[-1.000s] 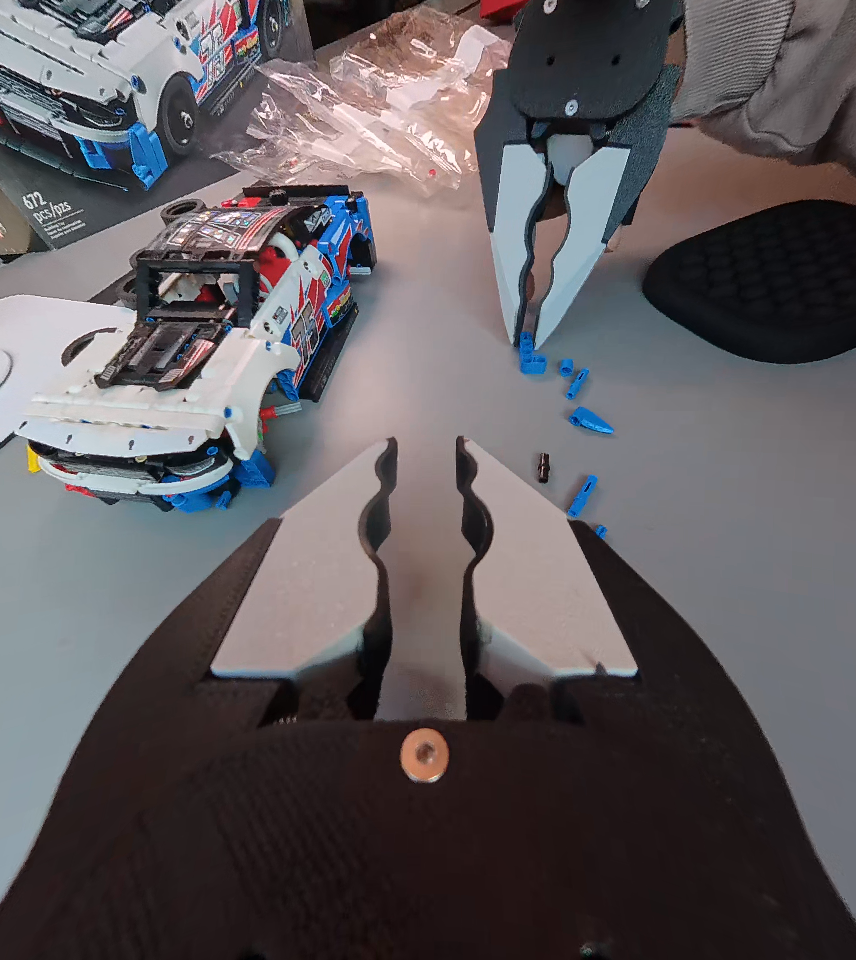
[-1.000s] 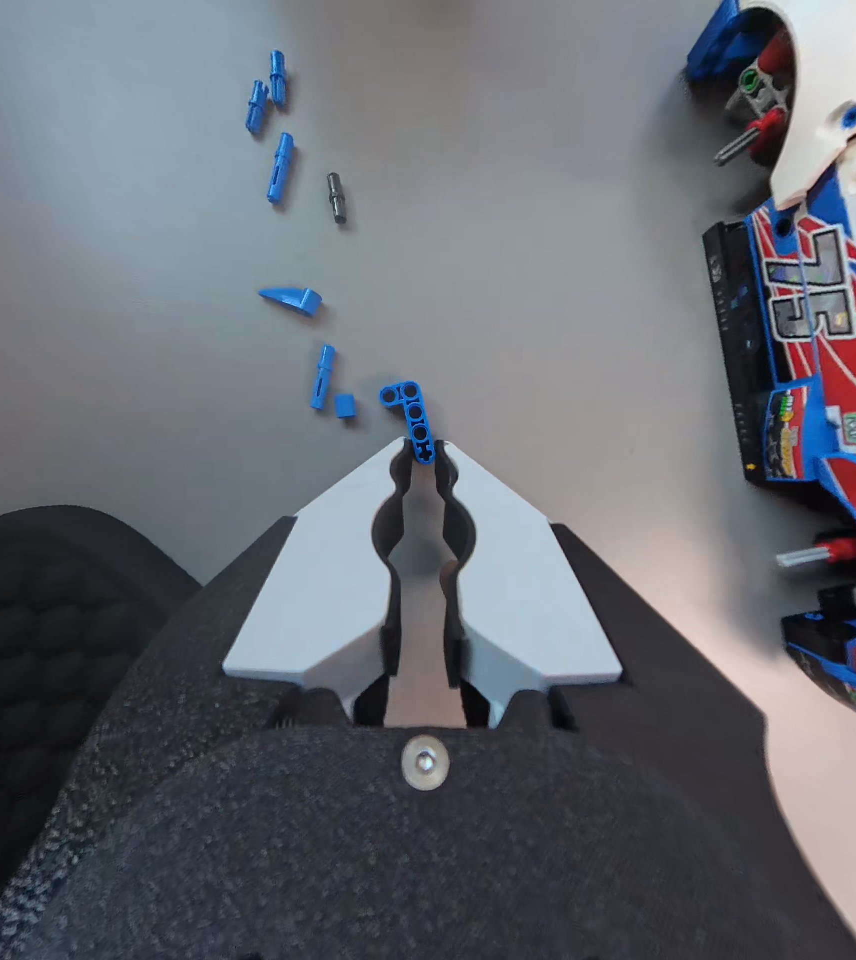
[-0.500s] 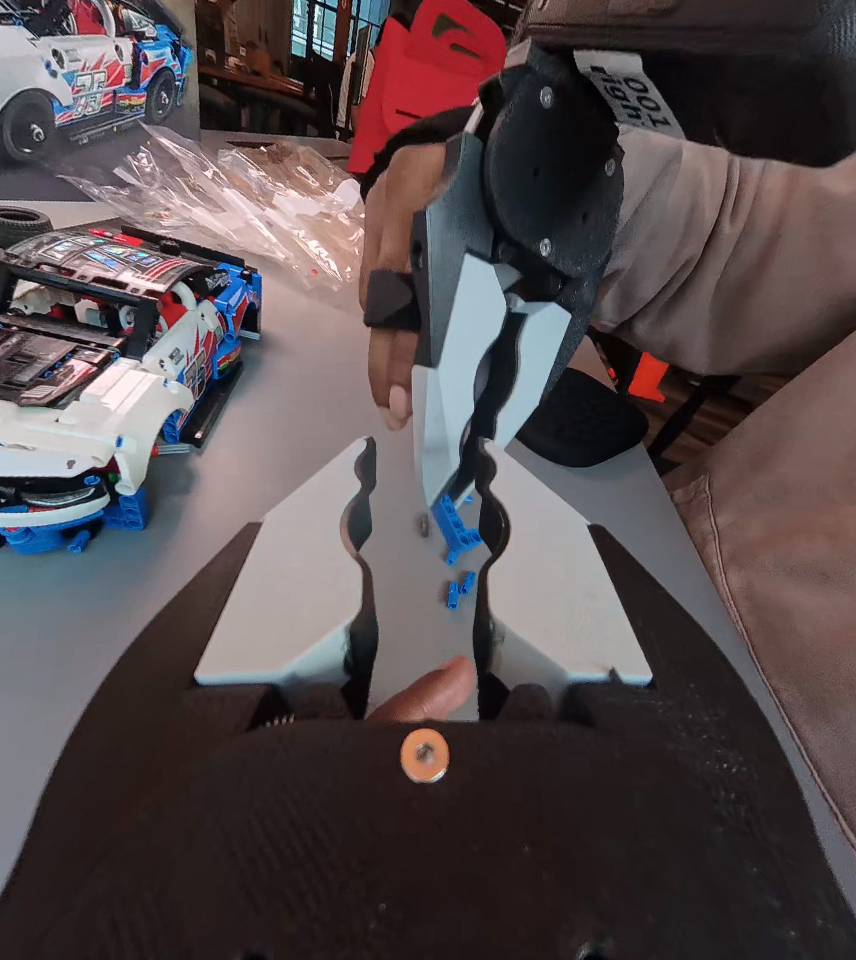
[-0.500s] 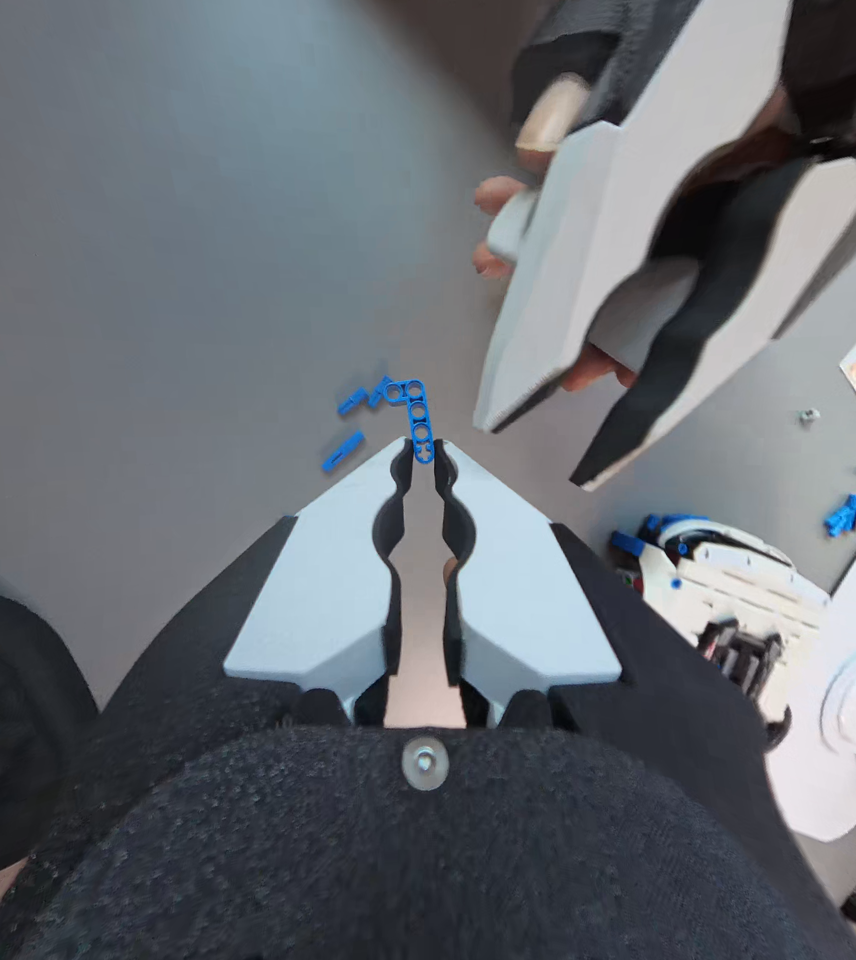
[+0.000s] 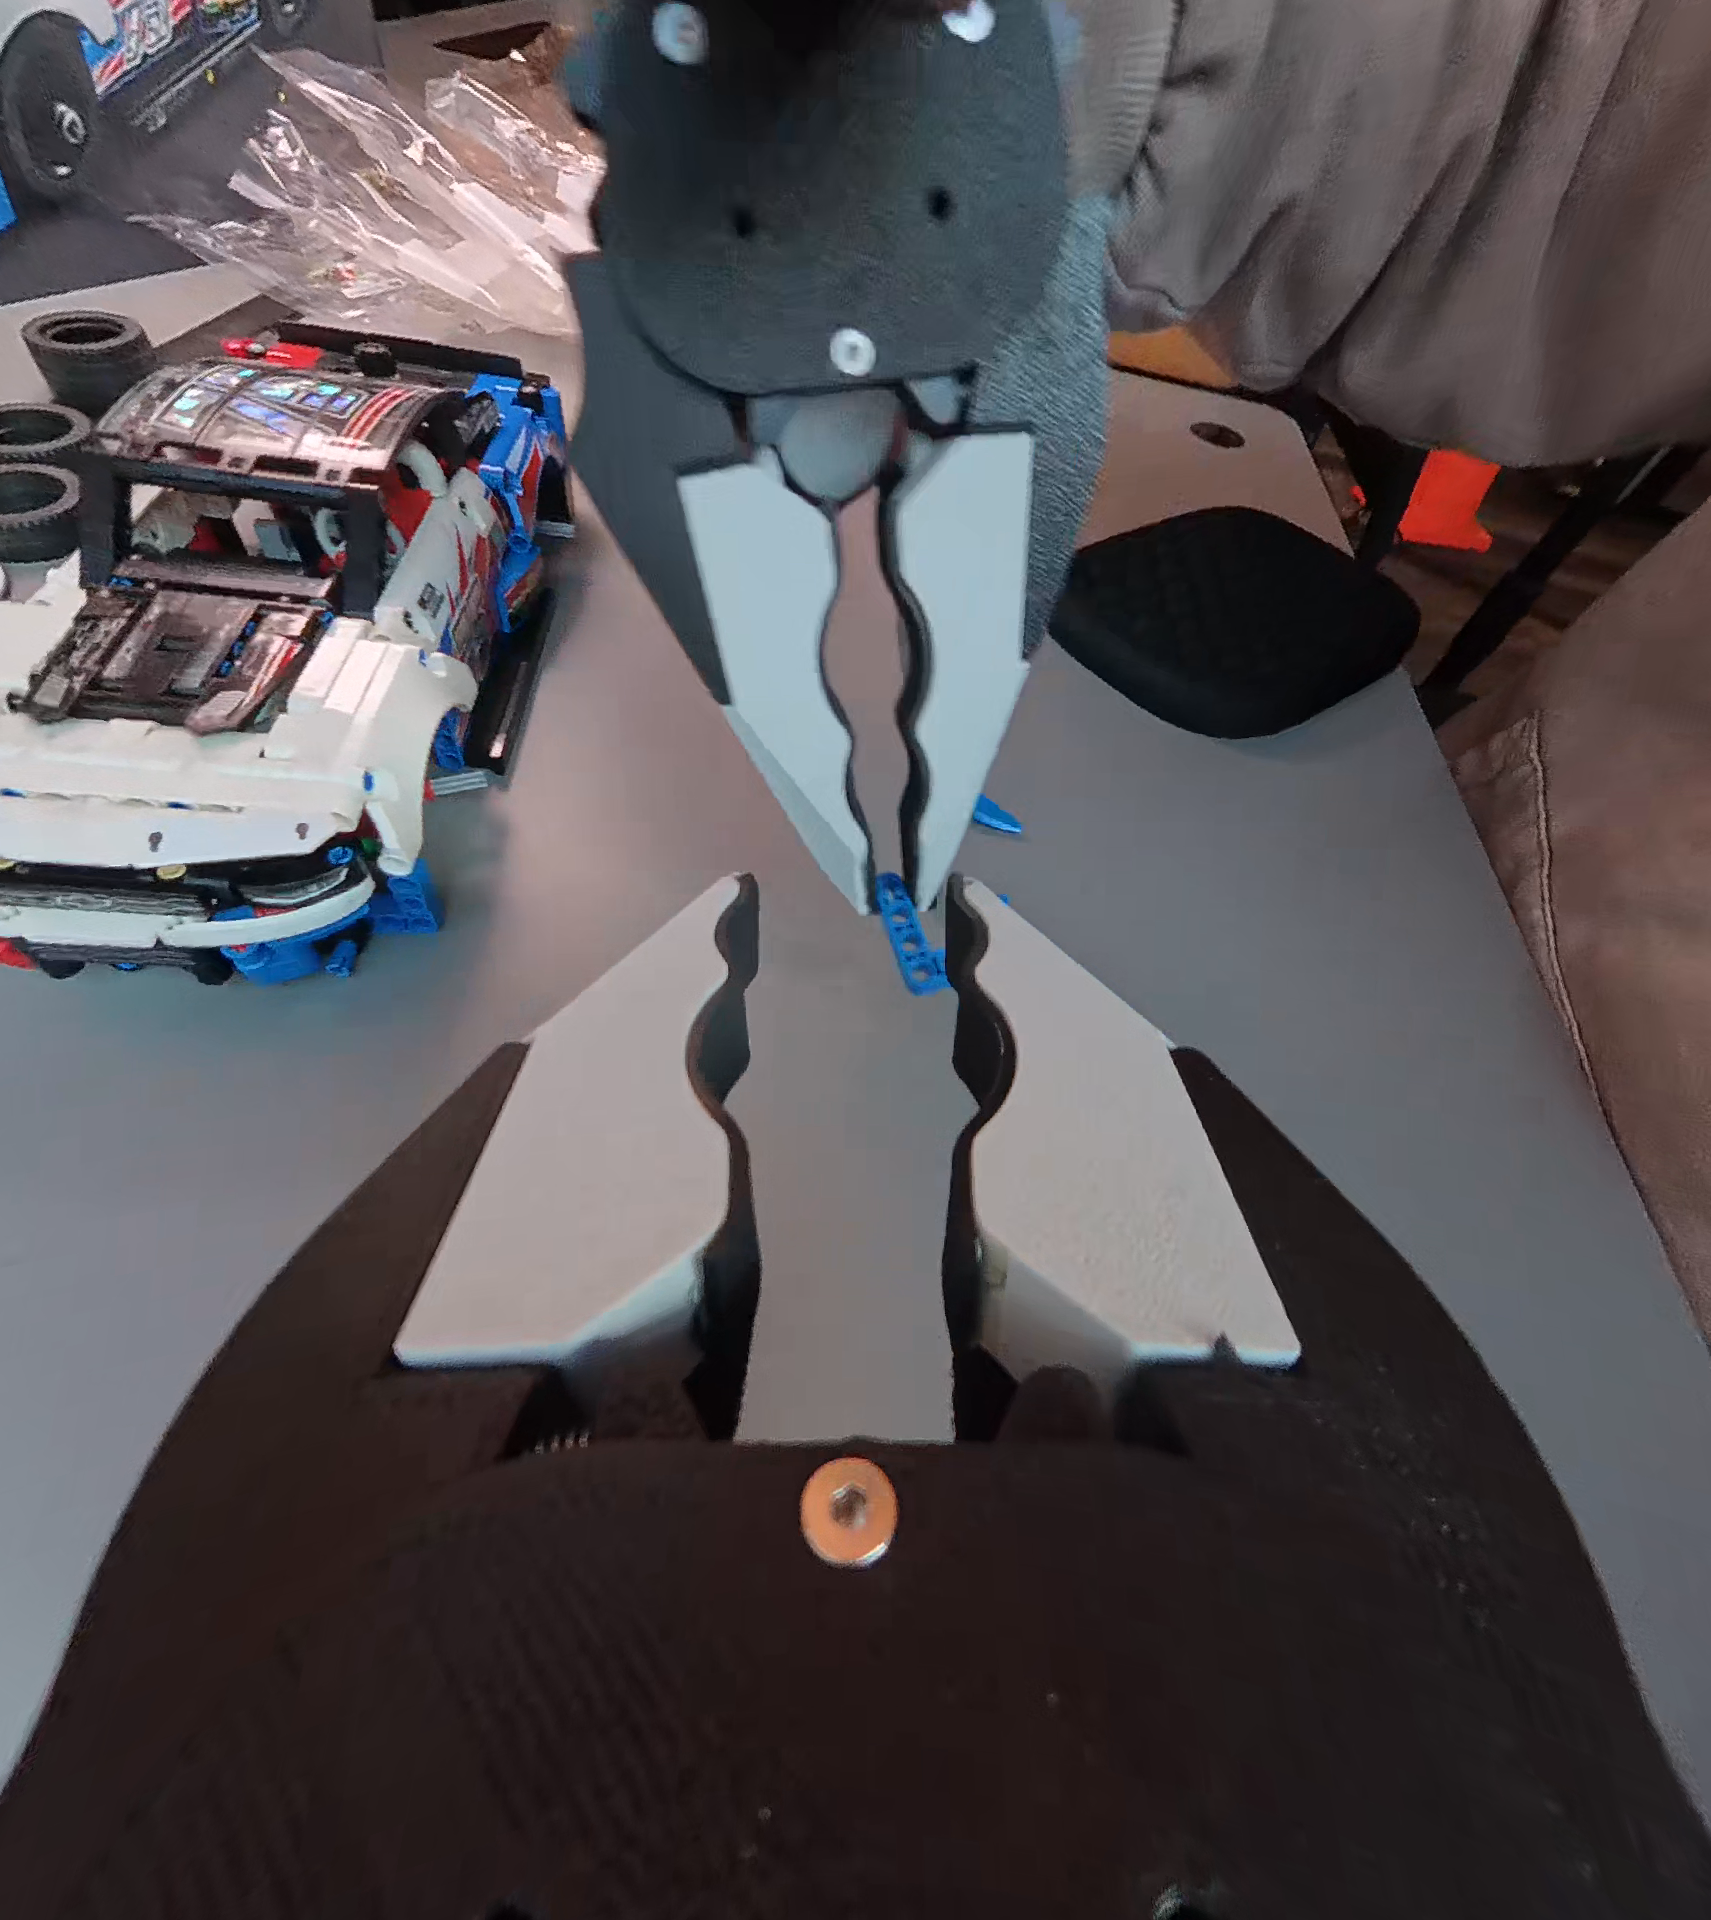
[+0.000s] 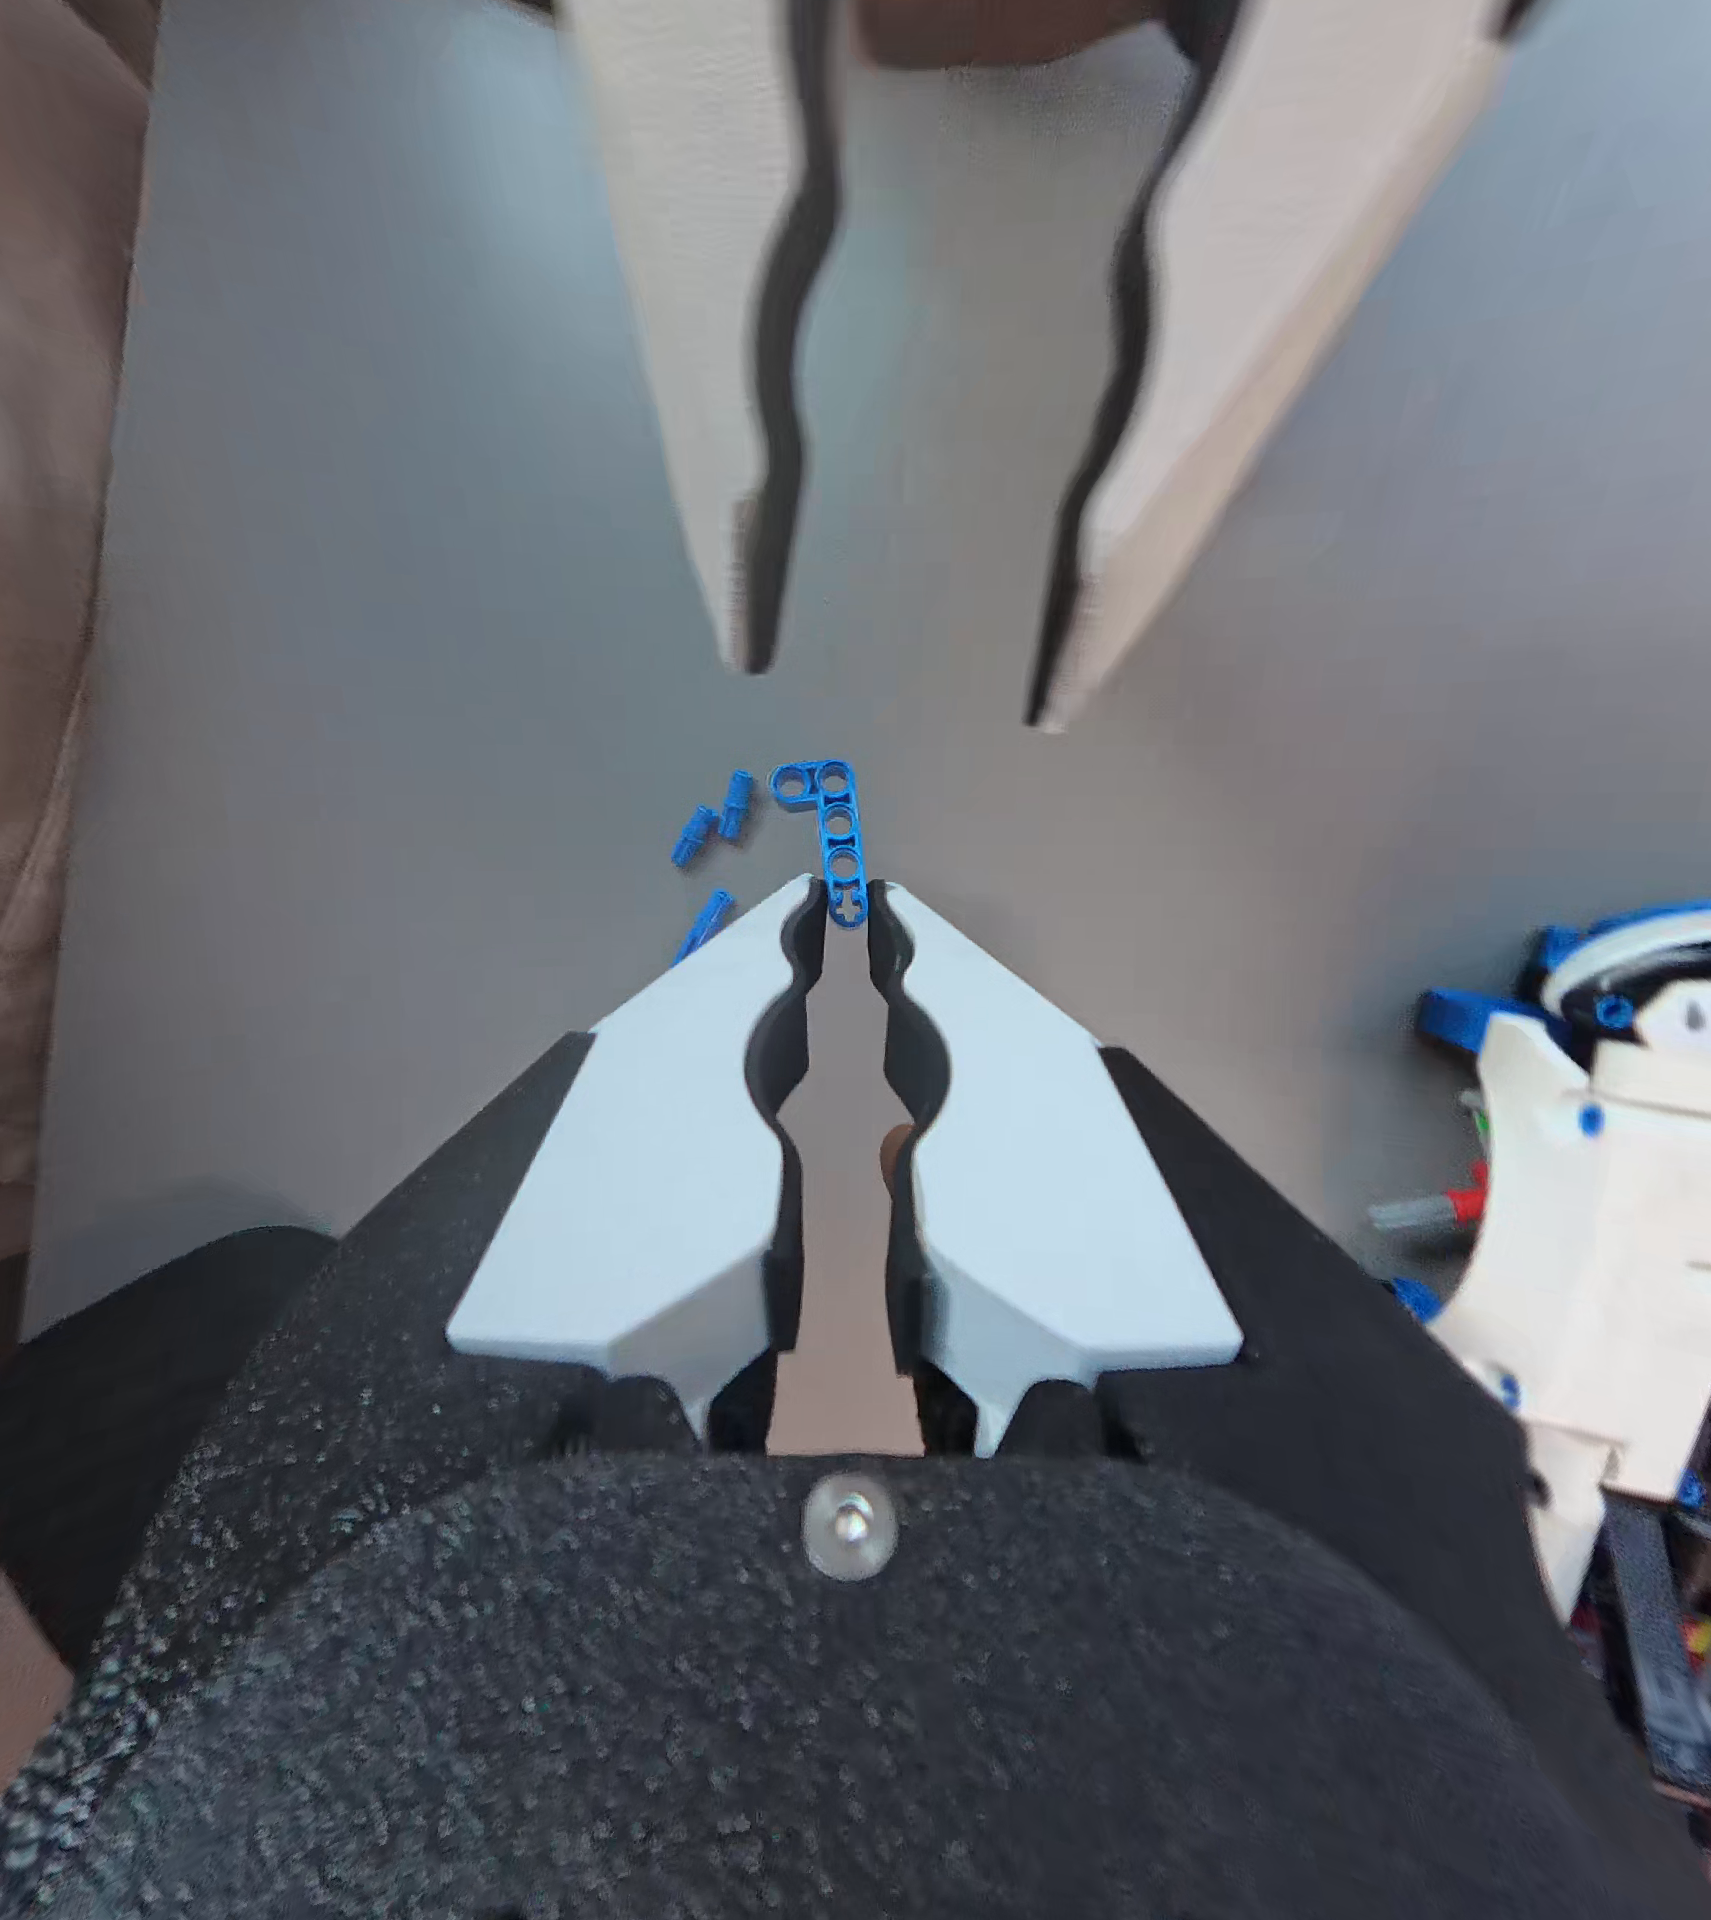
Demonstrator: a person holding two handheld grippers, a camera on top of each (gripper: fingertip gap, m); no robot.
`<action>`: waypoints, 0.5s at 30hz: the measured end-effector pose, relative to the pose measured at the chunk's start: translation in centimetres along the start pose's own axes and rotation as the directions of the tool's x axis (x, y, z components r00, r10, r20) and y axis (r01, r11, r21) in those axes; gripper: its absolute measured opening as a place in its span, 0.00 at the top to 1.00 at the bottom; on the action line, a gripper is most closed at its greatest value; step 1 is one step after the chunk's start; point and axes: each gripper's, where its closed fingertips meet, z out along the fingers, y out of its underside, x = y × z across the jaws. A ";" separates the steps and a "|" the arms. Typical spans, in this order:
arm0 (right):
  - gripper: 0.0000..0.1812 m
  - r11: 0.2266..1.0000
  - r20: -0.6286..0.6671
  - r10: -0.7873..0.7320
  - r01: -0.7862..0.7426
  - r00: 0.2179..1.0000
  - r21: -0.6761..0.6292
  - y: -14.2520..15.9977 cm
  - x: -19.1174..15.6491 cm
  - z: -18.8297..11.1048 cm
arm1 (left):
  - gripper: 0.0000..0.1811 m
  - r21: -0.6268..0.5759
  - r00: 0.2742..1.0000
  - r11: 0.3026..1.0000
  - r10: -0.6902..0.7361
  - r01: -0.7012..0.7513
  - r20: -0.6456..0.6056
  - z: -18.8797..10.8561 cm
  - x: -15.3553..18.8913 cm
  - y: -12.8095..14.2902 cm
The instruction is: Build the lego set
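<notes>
My right gripper (image 6: pixel 843 894) is shut on one end of a small blue L-shaped beam (image 6: pixel 830 821) and holds it above the grey table. In the left wrist view that gripper (image 5: pixel 890 902) points down at me with the blue beam (image 5: pixel 911 940) sticking out below its tips. My left gripper (image 5: pixel 851 894) is open and empty, its tips level with the beam and to either side of it. In the right wrist view the left gripper (image 6: pixel 892 696) hangs open just beyond the beam. The white, blue and red lego car (image 5: pixel 207 665) stands to the left.
Loose blue pins (image 6: pixel 716 821) lie on the table under the beam. Black tyres (image 5: pixel 20 457) lie behind the car, clear plastic bags (image 5: pixel 394 208) and the set's box (image 5: pixel 51 104) farther back. A black pad (image 5: pixel 1235 623) sits at the right near the table edge. Left tips to right tips: about 5 cm.
The right gripper lifted the blue beam off the table and swung it toward the left gripper. Both grippers now face each other tip to tip, and the left one has opened wider.
</notes>
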 end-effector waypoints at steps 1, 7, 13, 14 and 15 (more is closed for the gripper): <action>0.97 0.999 0.012 0.051 -0.051 0.999 0.010 0.1 0.4 -0.5 | 0.81 -0.012 0.999 0.999 0.041 -0.041 0.004 0.3 0.5 0.0; 0.97 0.938 0.183 0.278 -0.307 0.943 0.159 -0.7 0.3 -2.8 | 0.85 -0.116 0.943 0.955 0.289 -0.273 0.164 2.3 0.5 0.4; 0.97 0.848 0.199 0.310 -0.365 0.930 0.385 -1.8 0.1 -5.1 | 0.93 -0.061 0.914 0.954 0.298 -0.292 0.277 2.2 0.2 -1.7; 0.96 0.819 0.177 0.270 -0.322 0.947 0.475 -2.4 0.0 -6.1 | 0.94 -0.011 0.926 0.966 0.251 -0.259 0.282 1.9 0.2 -2.4; 0.95 0.774 0.153 0.221 -0.269 0.963 0.573 -3.1 -0.4 -7.3 | 0.97 0.064 0.948 0.977 0.181 -0.204 0.262 1.6 0.4 -3.2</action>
